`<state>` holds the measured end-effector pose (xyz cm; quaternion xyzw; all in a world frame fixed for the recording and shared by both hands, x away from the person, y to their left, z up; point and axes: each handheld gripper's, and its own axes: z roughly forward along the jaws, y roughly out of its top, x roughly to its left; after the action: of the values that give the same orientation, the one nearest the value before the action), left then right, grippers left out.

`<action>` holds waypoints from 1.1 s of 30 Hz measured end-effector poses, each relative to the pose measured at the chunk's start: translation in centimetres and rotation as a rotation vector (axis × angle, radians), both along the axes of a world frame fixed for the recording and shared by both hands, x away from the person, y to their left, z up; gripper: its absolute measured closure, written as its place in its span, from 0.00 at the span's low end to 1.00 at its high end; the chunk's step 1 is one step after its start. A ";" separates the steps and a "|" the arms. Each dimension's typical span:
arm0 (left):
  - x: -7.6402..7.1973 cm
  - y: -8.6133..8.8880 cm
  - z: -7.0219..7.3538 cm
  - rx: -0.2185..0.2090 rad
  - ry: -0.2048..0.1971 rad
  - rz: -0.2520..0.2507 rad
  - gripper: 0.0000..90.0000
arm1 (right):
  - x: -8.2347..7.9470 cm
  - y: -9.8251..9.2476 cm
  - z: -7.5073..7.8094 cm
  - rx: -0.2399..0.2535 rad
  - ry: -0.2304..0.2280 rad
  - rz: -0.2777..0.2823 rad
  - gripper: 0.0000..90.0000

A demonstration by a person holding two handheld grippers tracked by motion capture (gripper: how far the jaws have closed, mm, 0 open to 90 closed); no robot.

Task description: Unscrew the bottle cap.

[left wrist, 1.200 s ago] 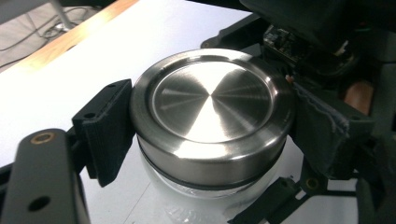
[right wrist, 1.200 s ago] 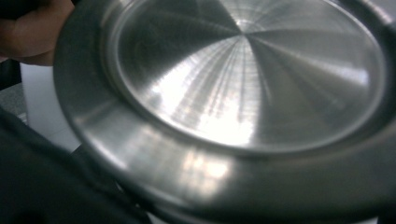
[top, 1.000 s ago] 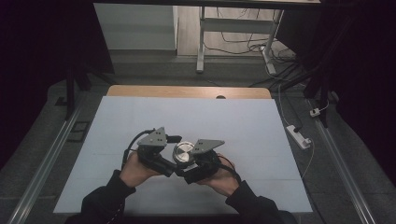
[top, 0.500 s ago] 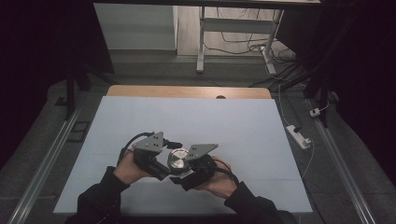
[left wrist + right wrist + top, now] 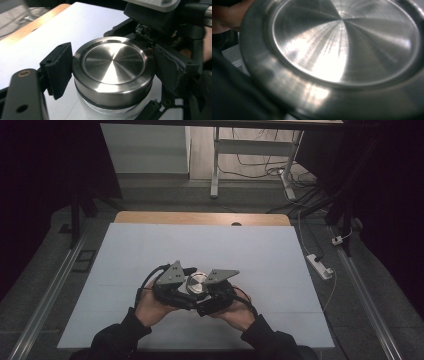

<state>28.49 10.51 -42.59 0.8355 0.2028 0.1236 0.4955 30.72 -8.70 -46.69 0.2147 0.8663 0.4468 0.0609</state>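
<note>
Slippage is the main risk. Left of the jar (image 5: 100,110), the left gripper (image 5: 181,287) is set around the steel lid (image 5: 113,62). Its jaws have just been opening, though the pads (image 5: 58,72) are seen against the rim, so the lid may be lost or skewed. Right of the jar, the right gripper (image 5: 212,292) is pressed together; what it pinches cannot be told. A white sheet (image 5: 250,250) is spread beneath the jar. Beyond the jar, cables (image 5: 260,170) are strewn on grey floor.
</note>
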 end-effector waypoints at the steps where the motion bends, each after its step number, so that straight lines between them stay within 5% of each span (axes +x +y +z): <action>1: 0.3 0.5 0.3 -0.029 0.031 -0.033 0.19 | -0.1 0.0 0.2 0.009 0.000 0.002 0.16; 4: 0.6 2.0 1.1 -0.073 0.047 -0.105 0.16 | -0.3 -0.1 0.7 0.034 -0.014 0.027 0.16; 9: 0.6 2.7 1.4 -0.038 0.025 -0.162 0.22 | -0.4 0.1 0.5 0.036 -0.013 0.060 0.16; 18: 0.4 1.7 0.6 0.111 -0.009 -0.223 0.20 | -1.1 0.7 0.2 0.009 -0.025 0.117 0.16; 25: 0.3 1.6 0.6 0.129 -0.027 -0.215 0.20 | -1.1 0.8 0.1 0.001 -0.026 0.107 0.16; 33: -0.6 0.6 0.8 0.114 -0.079 -0.096 0.21 | -0.8 0.5 0.4 0.018 -0.038 0.056 0.16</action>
<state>27.93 11.08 -41.78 0.8656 0.1354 0.1437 0.4602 29.87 -8.21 -46.32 0.1822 0.8667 0.4601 0.0628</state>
